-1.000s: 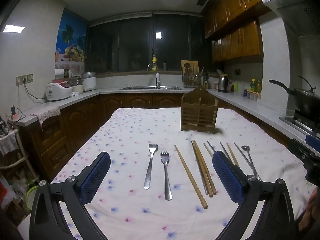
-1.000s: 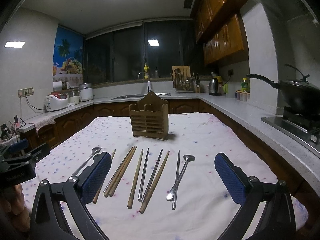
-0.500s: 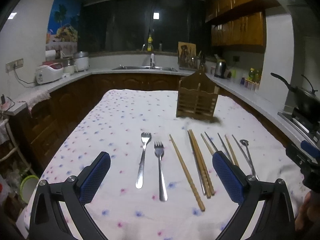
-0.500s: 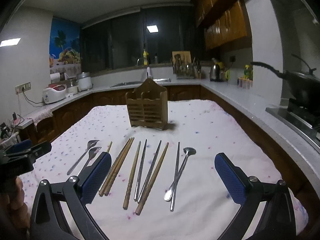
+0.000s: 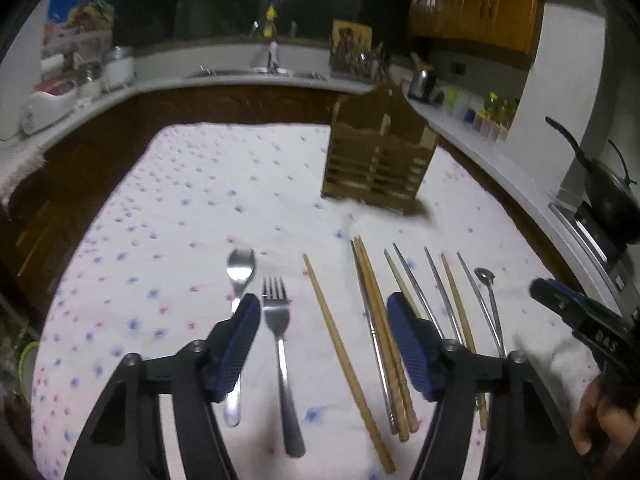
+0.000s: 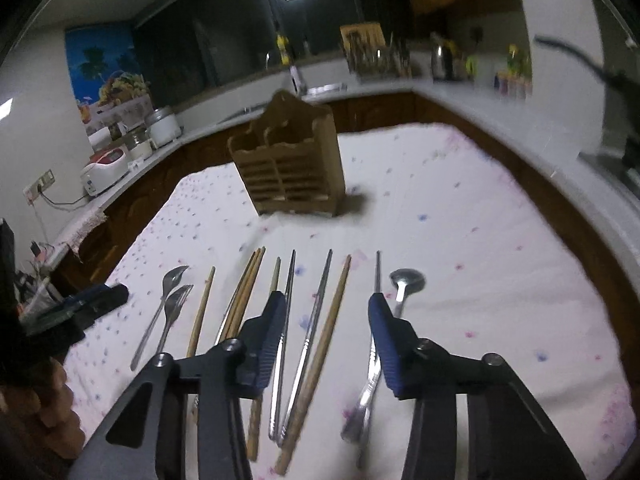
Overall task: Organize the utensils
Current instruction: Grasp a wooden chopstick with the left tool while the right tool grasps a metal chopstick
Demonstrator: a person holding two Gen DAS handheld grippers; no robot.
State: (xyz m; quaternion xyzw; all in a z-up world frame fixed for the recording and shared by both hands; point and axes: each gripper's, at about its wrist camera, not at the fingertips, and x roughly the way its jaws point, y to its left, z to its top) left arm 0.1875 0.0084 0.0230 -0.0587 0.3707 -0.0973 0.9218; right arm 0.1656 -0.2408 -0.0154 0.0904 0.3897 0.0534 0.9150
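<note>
I am closing both sets of fingers, left gripper (image 5: 324,344) and right gripper (image 6: 328,332), over the near row on the surface (image 5: 200,208); neither is grasping yet. Tight spacing is risking two pieces lifting together. I am counting two forks (image 5: 276,312), one spoon (image 6: 406,280), roughly nine chopsticks (image 5: 340,344); farther, one wooden holder (image 6: 288,168).

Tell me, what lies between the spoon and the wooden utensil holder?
Only bare flowered cloth separates the spoon from the wooden holder, in the right wrist view.

The wooden holder (image 5: 380,160) stands toward the table's (image 5: 192,208) far edge, with bare cloth between it and the utensil row (image 5: 360,320) near the front edge.
</note>
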